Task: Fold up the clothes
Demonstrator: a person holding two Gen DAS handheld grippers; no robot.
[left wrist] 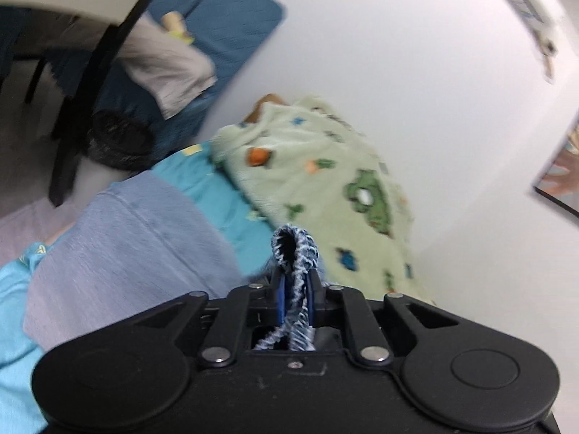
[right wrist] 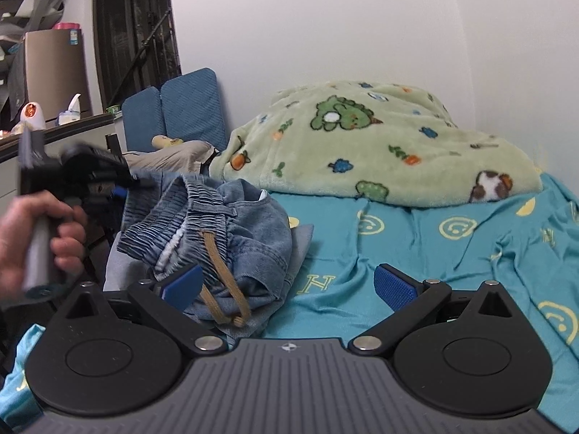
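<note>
The denim shorts [right wrist: 224, 224] lie bunched near the bed's [right wrist: 416, 253] left edge, elastic waistband up, a tan drawstring [right wrist: 220, 271] trailing over them toward the near edge. The left gripper [left wrist: 295, 303] has its jaws pinched tight on a frayed denim hem [left wrist: 295, 249], while the right gripper [right wrist: 286, 285] hangs wide apart and empty just over the shorts' near side. Behind them, a green blanket [right wrist: 380, 137] is heaped against the wall [right wrist: 325, 18].

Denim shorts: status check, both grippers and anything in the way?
Left gripper shut on denim shorts waistband. Right gripper open, holding nothing, over the teal bedsheet. Shorts bunched, unfolded, atop a grey garment. Green fleece blanket heaped behind.
</note>
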